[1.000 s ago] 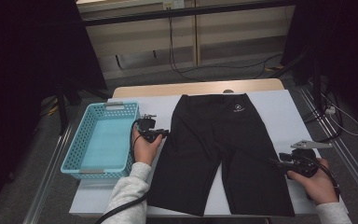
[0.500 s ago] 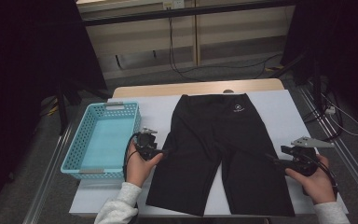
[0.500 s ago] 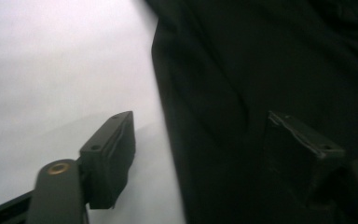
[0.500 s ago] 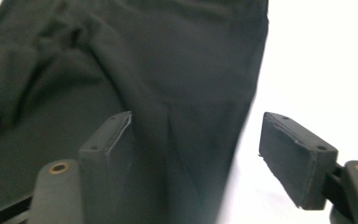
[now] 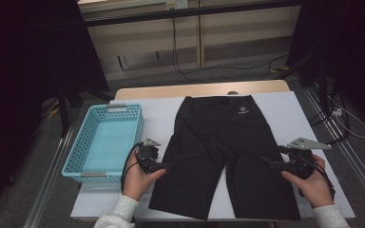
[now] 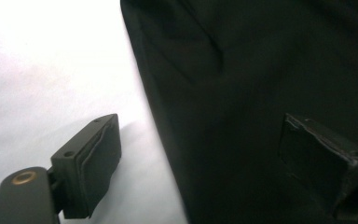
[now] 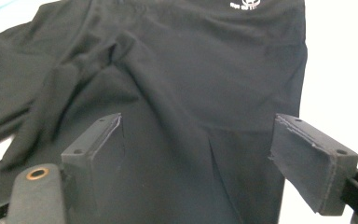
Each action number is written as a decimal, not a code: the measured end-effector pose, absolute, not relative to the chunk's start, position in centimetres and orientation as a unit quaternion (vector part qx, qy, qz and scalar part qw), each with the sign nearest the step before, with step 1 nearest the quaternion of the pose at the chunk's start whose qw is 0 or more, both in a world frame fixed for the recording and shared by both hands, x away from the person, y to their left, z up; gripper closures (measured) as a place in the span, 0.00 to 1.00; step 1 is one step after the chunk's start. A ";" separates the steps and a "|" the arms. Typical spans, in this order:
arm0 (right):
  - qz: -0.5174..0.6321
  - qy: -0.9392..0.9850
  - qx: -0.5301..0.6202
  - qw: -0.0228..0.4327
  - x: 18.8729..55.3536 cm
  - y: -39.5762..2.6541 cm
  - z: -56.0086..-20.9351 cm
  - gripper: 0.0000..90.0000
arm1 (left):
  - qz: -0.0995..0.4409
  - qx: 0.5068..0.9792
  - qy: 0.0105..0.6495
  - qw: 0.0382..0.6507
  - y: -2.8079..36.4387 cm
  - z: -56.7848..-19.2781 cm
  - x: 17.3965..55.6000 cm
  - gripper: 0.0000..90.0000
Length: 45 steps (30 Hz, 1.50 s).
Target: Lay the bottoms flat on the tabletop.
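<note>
Now both tongs, left tongs (image 5: 167, 166) and right tongs (image 5: 265, 161), have just been opening, nothing gripped; pinch the black stretch-fabric shorts' (image 5: 228, 147) outer side edges evenly, lifting together.

Black shorts (image 5: 228, 156): hem of the leg at 5 o'clock merges with the table's near edge in the high view; the small white logo (image 5: 241, 112) near the waistband is too small to read. Left gripper view: shorts run off the top, right and bottom edges. Person: forearms cut off at 6 o'clock.
</note>
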State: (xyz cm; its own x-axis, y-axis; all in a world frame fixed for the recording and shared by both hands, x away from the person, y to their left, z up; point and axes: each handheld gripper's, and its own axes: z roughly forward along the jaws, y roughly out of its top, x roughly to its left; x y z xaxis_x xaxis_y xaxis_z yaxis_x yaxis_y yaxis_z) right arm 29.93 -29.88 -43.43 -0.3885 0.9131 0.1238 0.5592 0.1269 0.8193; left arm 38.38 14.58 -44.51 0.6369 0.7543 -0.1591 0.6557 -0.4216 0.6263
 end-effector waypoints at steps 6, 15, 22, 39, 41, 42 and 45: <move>0.422 0.726 0.503 0.203 30.0 -29.3 -43.5 0.19 | 0.114 0.847 0.416 0.312 14.1 -44.8 37.8 0.24; 0.425 0.728 0.498 0.203 30.0 -29.1 -43.4 0.19 | 0.123 0.854 0.405 0.302 13.6 -44.7 36.9 0.34; 0.428 0.735 0.488 0.198 30.2 -28.4 -43.4 0.19 | 0.115 0.854 0.409 0.300 13.5 -44.5 36.6 0.46; 0.431 0.744 0.475 0.188 30.8 -27.6 -43.5 0.19 | 0.057 0.835 0.427 0.342 13.8 -44.3 36.2 0.70; 0.433 0.743 0.475 0.187 30.8 -27.6 -43.4 0.19 | 0.078 0.834 0.431 0.337 13.9 -44.3 36.2 0.58; 0.434 0.743 0.475 0.187 30.8 -27.6 -43.4 0.19 | 0.081 0.832 0.436 0.335 14.1 -44.2 36.2 0.54; 0.434 0.743 0.473 0.188 30.9 -27.6 -43.4 0.19 | 0.106 0.834 0.434 0.324 14.4 -44.3 36.1 0.48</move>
State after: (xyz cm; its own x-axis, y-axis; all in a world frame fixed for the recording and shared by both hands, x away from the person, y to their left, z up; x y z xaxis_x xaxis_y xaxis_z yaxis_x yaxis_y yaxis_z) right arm 30.86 -27.61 -43.41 -0.4822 0.8661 0.1321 0.5403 0.1753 0.8230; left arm 36.13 14.37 -44.29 0.6001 0.7931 -0.1046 0.6553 -0.4124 0.6329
